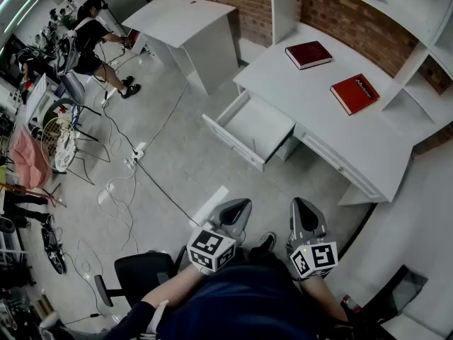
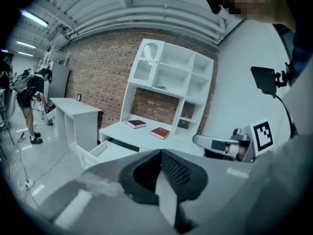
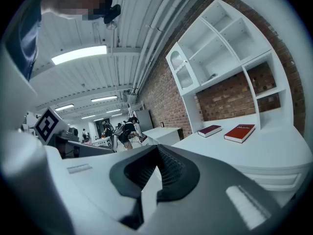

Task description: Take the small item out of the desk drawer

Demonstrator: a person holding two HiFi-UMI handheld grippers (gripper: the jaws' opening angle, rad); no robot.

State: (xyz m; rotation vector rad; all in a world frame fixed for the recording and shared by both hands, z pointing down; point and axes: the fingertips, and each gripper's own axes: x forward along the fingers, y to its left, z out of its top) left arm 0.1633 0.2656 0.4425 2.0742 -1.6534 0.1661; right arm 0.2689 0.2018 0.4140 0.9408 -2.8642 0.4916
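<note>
A brick-walled workshop, with a white desk (image 1: pixel 354 129) across the upper right of the head view. Its drawer (image 1: pixel 258 127) stands pulled out at frame centre. The small item cannot be made out: the drawer floor that shows looks bare, so it may lie at the back, under the desktop. Best to step closer, look inside, then spread one gripper's jaws above the item. The left gripper (image 1: pixel 237 207) and right gripper (image 1: pixel 304 207), at bottom centre, are clenched on nothing, well apart from the drawer.
</note>
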